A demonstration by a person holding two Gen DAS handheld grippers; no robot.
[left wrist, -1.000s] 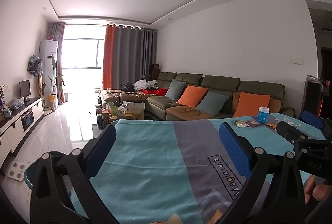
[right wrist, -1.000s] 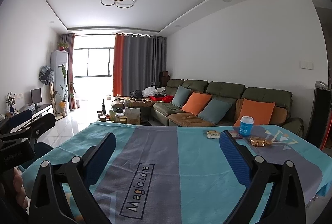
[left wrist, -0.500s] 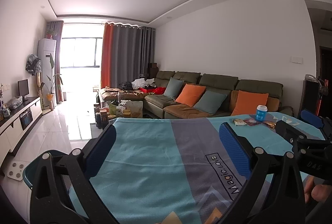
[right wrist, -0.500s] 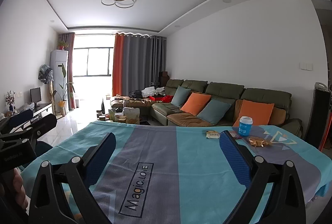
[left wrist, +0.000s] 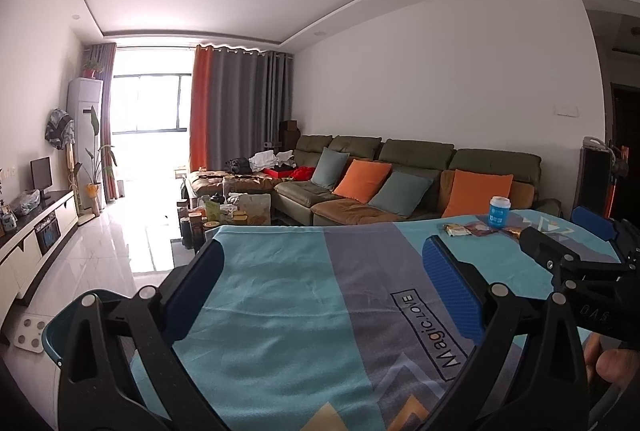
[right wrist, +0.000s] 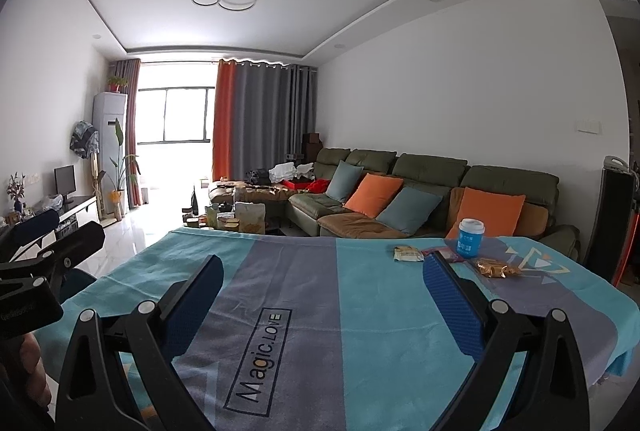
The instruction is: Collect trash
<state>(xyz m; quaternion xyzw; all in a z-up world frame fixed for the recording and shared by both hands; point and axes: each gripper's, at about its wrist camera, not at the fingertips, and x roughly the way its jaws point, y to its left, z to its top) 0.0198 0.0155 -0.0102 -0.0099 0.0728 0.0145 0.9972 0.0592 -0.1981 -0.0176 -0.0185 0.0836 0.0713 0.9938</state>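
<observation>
left hand-held gripper [left wrist: 320, 279] and right hand-held gripper [right wrist: 320, 283], both spread and empty, above the near part of the worktop [right wrist: 360, 371]. cloth print [right wrist: 258, 359] reads "magic.love". trash lies at the far right: pale wrapper [right wrist: 408, 254], dark red wrapper [right wrist: 444, 254], upright blue cup [right wrist: 470, 238] (label too small to read), gold wrapper [right wrist: 496, 267]. teal bin [left wrist: 60, 327] stands left of the worktop. risks, as judged: flat wrappers may slip from the pads; a sideways approach may topple the cup.
</observation>
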